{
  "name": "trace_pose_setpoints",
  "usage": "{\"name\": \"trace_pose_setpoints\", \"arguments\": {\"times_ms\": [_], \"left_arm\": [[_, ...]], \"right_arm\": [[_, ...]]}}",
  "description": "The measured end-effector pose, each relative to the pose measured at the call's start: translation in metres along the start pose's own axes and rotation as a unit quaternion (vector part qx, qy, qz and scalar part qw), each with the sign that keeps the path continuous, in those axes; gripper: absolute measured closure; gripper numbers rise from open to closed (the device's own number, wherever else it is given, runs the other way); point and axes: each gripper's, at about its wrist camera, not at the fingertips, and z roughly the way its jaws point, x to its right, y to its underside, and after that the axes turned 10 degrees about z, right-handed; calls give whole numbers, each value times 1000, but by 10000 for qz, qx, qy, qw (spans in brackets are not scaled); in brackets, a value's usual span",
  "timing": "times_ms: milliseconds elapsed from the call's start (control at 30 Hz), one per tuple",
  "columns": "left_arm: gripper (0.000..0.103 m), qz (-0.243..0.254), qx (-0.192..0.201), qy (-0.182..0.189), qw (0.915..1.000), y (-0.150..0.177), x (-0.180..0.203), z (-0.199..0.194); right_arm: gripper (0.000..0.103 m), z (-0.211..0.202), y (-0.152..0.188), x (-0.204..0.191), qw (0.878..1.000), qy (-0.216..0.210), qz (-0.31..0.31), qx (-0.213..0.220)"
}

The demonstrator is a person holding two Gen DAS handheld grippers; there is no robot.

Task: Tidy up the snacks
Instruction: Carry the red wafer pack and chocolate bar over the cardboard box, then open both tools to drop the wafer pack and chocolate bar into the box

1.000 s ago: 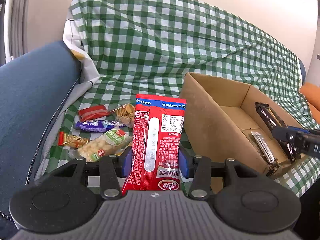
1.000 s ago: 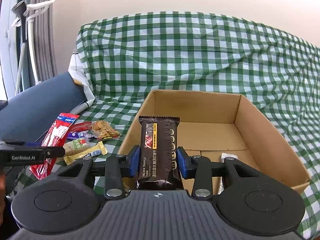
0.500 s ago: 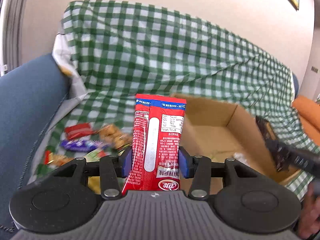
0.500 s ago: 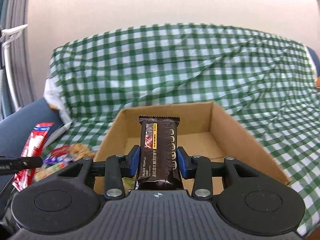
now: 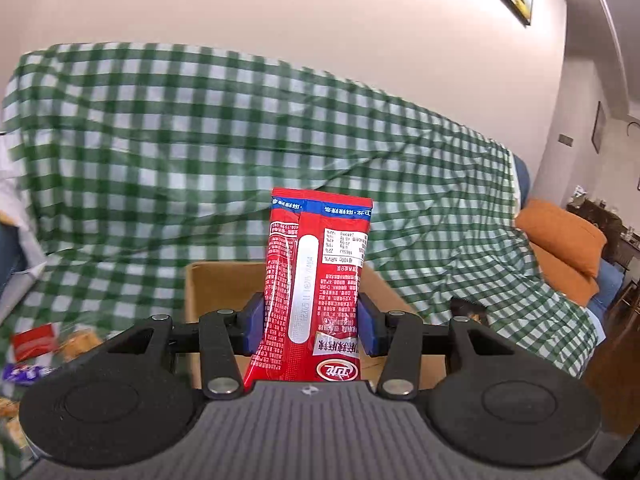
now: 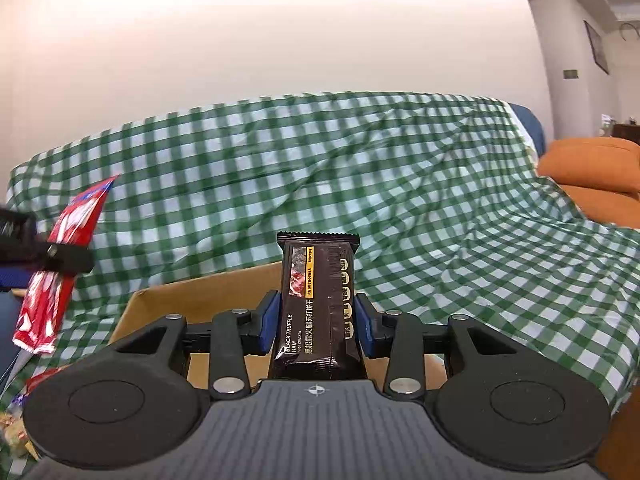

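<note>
two snacks up in the air, one per gripper. red packet [image 5: 316, 292] stands upright, printed back to the lens, right between the blue pads [image 5: 254, 326] of the left gripper [image 5: 311, 326], its lower end tucked down against the gripper body. those pads press in on both long edges, jaws about halfway in, clamped on the packet. over on the other side, dark brown cracker pack [image 6: 316, 304] marked black truffle ham stands upright too, pinched at its lower half by the right gripper [image 6: 316, 326], jaws a touch narrower, pads tight on both sides. cardboard box [image 6: 208, 292] sits just beyond and below both grippers, open top, on the green checked cloth [image 5: 160, 160] draped over the sofa. in the right wrist view the left gripper shows at the left edge with the red packet hanging through it. loose snacks [image 5: 44, 344] lie blurred on the cloth left of the box. orange cushion [image 5: 560, 240] sits far right.
</note>
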Motion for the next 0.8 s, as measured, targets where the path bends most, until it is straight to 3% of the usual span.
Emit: {"name": "trace_pose_setpoints", "arguments": {"times_ms": [333,800], "left_arm": [[52,27,-177,64,9998,-5,20,32],[52,125,-205,55,9997,-10,24,41]], "right_arm": [[62,12,0,1,9999,72,97,-100],[62,16,-2,1,9998,91,143,-109]]}}
